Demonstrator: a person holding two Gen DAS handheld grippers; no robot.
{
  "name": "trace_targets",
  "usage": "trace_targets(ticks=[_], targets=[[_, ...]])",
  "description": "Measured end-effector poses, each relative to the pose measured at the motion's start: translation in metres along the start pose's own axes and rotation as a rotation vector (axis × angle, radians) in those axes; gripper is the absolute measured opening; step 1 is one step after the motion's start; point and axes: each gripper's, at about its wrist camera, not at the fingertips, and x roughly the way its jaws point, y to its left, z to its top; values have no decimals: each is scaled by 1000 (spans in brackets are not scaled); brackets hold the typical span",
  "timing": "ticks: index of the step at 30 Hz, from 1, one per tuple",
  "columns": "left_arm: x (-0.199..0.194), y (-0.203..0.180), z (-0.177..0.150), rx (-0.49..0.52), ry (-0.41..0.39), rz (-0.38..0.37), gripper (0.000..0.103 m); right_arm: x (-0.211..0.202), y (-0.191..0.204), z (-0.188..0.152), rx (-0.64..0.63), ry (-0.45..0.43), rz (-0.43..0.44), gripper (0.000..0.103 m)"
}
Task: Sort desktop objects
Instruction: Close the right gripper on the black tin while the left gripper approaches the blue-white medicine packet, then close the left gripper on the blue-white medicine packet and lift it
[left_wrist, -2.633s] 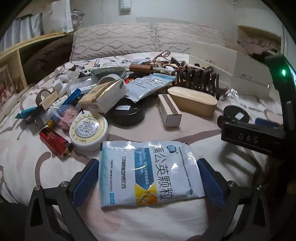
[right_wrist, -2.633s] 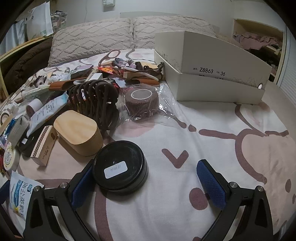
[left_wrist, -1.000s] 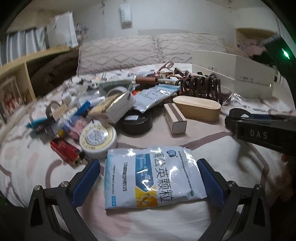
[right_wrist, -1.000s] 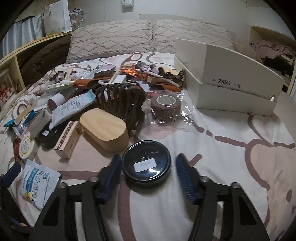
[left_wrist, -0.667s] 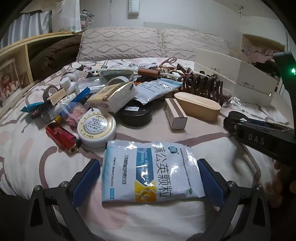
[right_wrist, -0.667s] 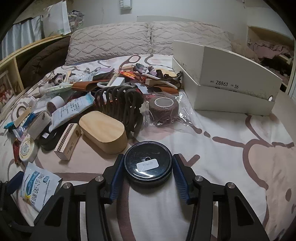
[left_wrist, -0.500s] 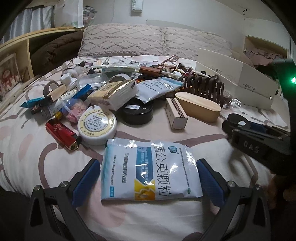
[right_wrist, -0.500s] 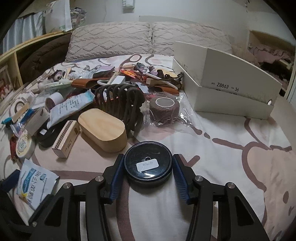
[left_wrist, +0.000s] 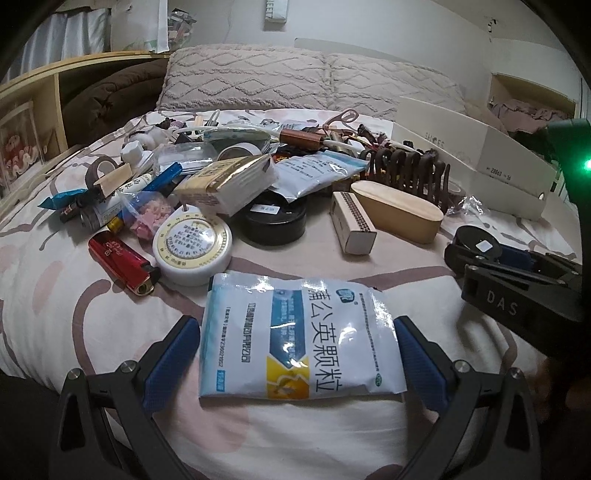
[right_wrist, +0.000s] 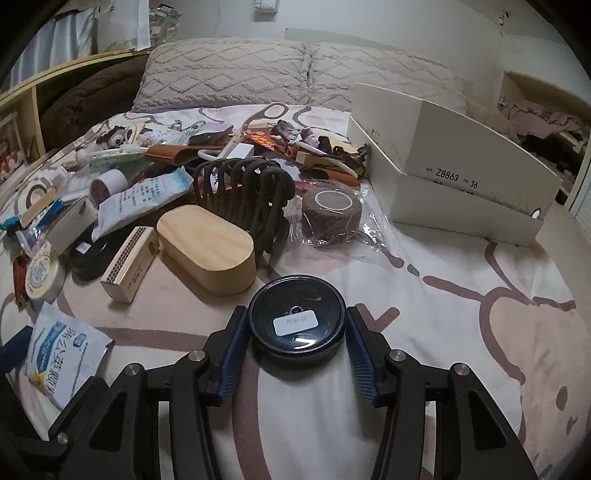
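While the left gripper (left_wrist: 295, 354) straddled the blue-and-white sachet (left_wrist: 301, 338), jaws apart, the right gripper (right_wrist: 297, 345) was clamped on the round black tin (right_wrist: 297, 321) near the wooden box (right_wrist: 207, 247), presumably for lifting.

The medicine sachet (left_wrist: 301, 338) is glossy plastic film that catches the light, lying on a soft matt cloth bedsheet (left_wrist: 306, 435). The round black tin (right_wrist: 297, 320) has a smooth shiny lid with a paper label. The oval box (right_wrist: 207, 243) looks like pale, smooth matt wood.
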Motion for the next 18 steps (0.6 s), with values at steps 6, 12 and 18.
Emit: trace_targets(ticks=[6,12,18], targets=[[-1,1,-2,5,-15,-15,102,-3,-3,-1,18,-8,14,51],[-4,0,-4,19,-44,-18,92,-7,-6,-1,36,-23,38,51],[-7,3,-2,6,-54,-34,86,-12,-6,0,38,-42,58,51]])
